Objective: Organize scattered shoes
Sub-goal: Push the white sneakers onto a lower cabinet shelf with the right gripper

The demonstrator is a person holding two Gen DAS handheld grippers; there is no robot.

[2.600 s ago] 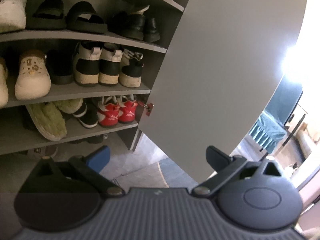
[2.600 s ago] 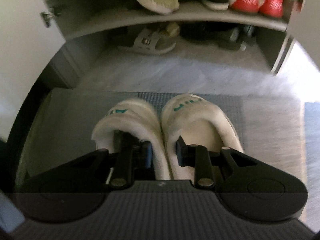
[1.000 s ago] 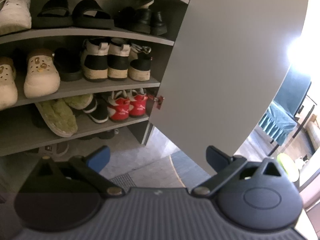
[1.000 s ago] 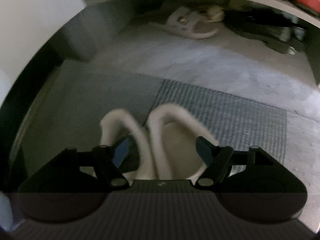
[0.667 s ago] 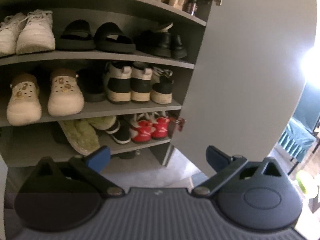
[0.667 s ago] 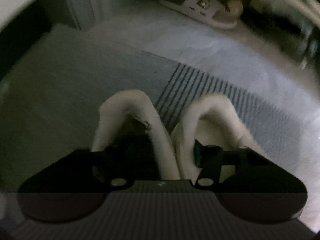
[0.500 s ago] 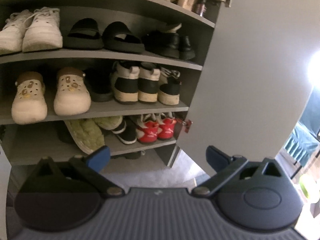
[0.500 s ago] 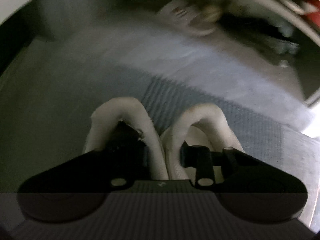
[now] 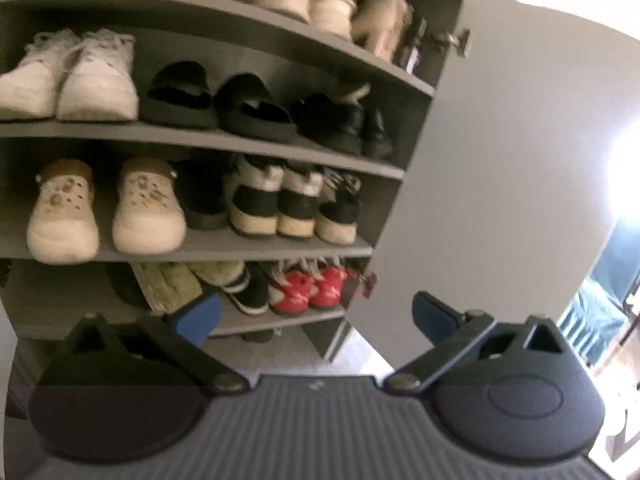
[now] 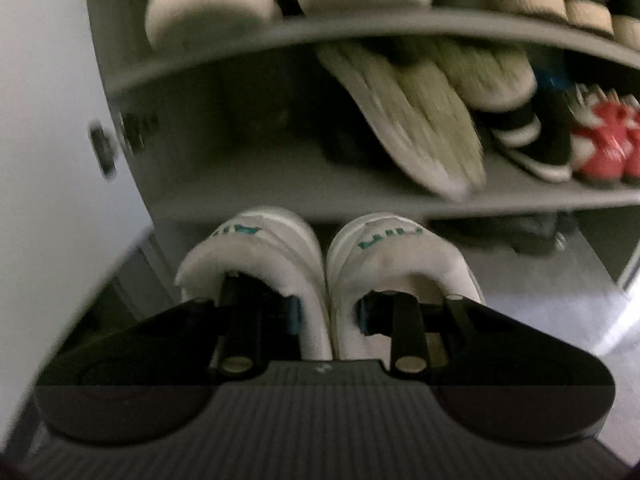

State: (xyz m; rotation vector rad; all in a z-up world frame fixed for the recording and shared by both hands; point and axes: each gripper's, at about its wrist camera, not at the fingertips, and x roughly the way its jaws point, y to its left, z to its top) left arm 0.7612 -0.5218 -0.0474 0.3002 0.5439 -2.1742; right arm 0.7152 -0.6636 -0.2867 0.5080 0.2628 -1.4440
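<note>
Right gripper (image 10: 327, 316) closing, pads pinching adjoining inner walls of pair of white fleece-lined slippers with teal lettering (image 10: 320, 264). Pair now lifted off floor mat, facing grey cabinet's lower shelf (image 10: 280, 196): shelving next. Left gripper (image 9: 316, 312) spread wide, empty.

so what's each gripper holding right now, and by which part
The right gripper, jaws closing, pinches the pair of white slippers by their adjoining inner walls, one finger inside each slipper. The left gripper is open and holds nothing.

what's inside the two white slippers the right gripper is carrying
One finger of the right gripper sits inside each white slipper, closing on their touching inner walls. Their toe ends are covered.
</note>
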